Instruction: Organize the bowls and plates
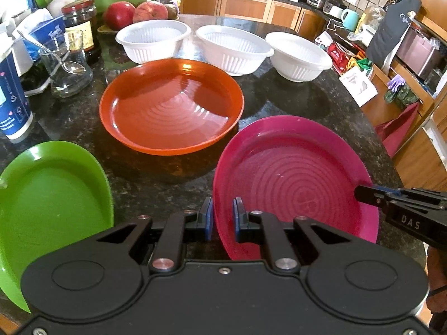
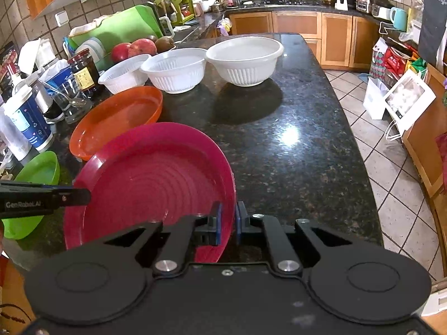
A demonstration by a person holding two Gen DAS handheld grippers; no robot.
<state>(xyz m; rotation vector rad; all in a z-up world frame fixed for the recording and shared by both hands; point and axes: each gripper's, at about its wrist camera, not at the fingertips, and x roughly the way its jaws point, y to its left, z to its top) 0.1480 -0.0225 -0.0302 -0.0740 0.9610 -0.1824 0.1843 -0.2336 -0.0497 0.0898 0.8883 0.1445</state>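
Note:
A magenta plate sits at the counter's front. My left gripper straddles its left rim, jaws narrowly apart around the edge. My right gripper is shut on its right rim; it also shows in the left wrist view. My left gripper's side appears in the right wrist view. An orange plate lies behind, a green plate at the left. Three white ribbed bowls stand in a row at the back; they also show from the right wrist.
The dark granite counter extends to the right. Left clutter: a glass with a spoon, a dark jar, a blue-white cup, pomegranates. Tiled floor and bags lie beyond the counter's right edge.

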